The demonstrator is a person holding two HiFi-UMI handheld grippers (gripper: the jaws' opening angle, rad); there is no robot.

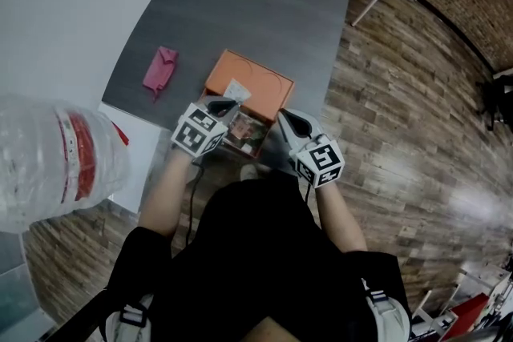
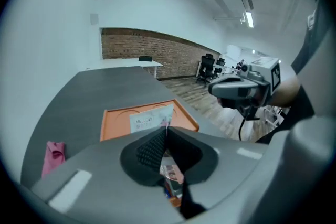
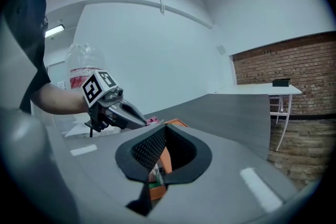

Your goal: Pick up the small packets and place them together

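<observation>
The desk (image 1: 240,4) surf.: dark grey, matt, faint wood grain. The orange tray (image 1: 268,84): smooth, semi-matt, plastic-looking. The packet (image 2: 151,118): thin white sheet mat'l w/ printed face. The pink cloth (image 1: 160,70): soft, crumpled. The floor (image 1: 401,92): wood planks, satin sheen. The bottle (image 1: 48,156): clear glossy plastic. The left claw (image 2: 166,128) & right claw (image 3: 165,127): smooth grey plastic shells; pads (image 2: 149,148) black, knurled, rubber-like. The brick wall (image 2: 136,44): rough, matt.

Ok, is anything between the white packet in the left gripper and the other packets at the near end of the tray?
Nothing visible. The left gripper pinches the white packet over the orange tray. The colourful packets lie just nearer the person, and the right gripper sits off to their side.
</observation>
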